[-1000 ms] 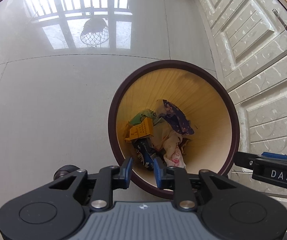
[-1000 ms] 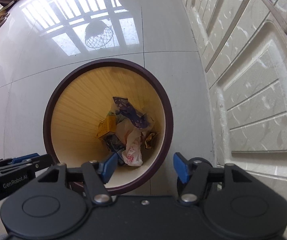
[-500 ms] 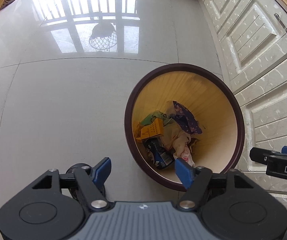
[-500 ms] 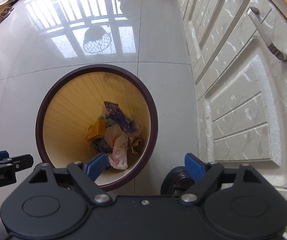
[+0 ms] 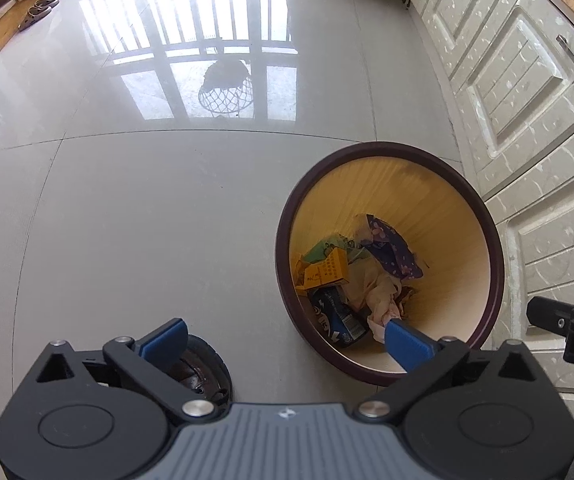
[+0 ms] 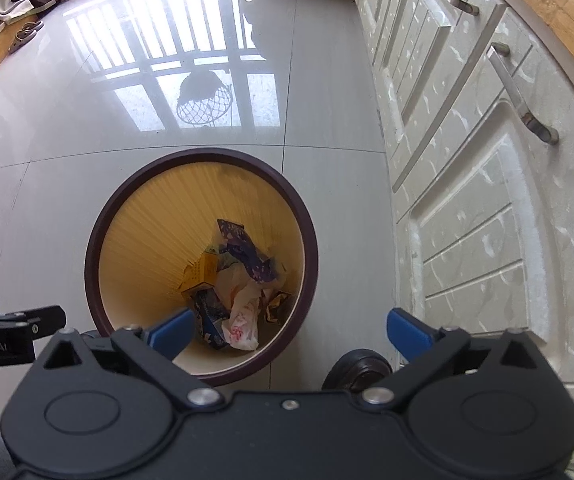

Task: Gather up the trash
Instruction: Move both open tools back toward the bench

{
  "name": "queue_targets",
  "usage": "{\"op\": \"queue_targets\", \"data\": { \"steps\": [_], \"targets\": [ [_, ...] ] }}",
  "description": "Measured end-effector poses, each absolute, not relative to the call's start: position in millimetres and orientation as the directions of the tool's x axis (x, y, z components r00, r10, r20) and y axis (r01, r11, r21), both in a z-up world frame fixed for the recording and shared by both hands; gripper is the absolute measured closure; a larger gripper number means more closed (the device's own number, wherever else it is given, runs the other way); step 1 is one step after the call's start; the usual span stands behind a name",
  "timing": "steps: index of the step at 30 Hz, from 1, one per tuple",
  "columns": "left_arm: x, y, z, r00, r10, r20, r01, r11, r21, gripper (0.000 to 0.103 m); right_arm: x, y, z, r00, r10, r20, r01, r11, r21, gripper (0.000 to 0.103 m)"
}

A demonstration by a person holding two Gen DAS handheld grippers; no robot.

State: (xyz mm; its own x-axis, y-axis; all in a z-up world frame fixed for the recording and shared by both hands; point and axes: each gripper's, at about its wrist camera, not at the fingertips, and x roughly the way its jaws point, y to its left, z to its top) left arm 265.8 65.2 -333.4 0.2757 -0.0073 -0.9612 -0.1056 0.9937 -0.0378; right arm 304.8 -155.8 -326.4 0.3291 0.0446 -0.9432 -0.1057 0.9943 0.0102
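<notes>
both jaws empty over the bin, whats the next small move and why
Probably lift both grippers away from the waste bin and turn toward the open floor to look for more litter. The left gripper and right gripper have their jaws opening with nothing between them, and the wrappers already lie at the bottom of the bin. No loose trash shows on the tiles nearby.
</notes>
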Motion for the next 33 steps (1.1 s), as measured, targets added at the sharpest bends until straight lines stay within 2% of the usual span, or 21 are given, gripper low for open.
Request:
{"op": "queue_targets", "data": {
  "steps": [9, 18, 26, 33],
  "targets": [
    [264, 72, -313, 0.342, -0.011, -0.94, -0.134, 0.989, -0.06, 0.0, 307, -157, -306, 0.404, 0.041, -0.914, -0.102, 0.995, 0.0, 0.0],
    [265, 75, -278, 0.463, 0.005, -0.886, -0.16, 0.984, -0.079, 0.0, 311, -158, -265, 0.55, 0.075, -0.832, -0.118, 0.993, 0.011, 0.0],
    [268, 73, -229, 0.601, 0.024, -0.799, -0.188, 0.976, -0.112, 0.0, 312, -168, -227, 0.668, 0.094, -0.738, -0.118, 0.993, 0.02, 0.0],
    [268, 50, -177, 0.726, 0.015, -0.688, -0.141, 0.982, -0.128, 0.0, 308, -188, -177, 0.784, 0.081, -0.615, -0.09, 0.996, 0.017, 0.0]
  ]
}}
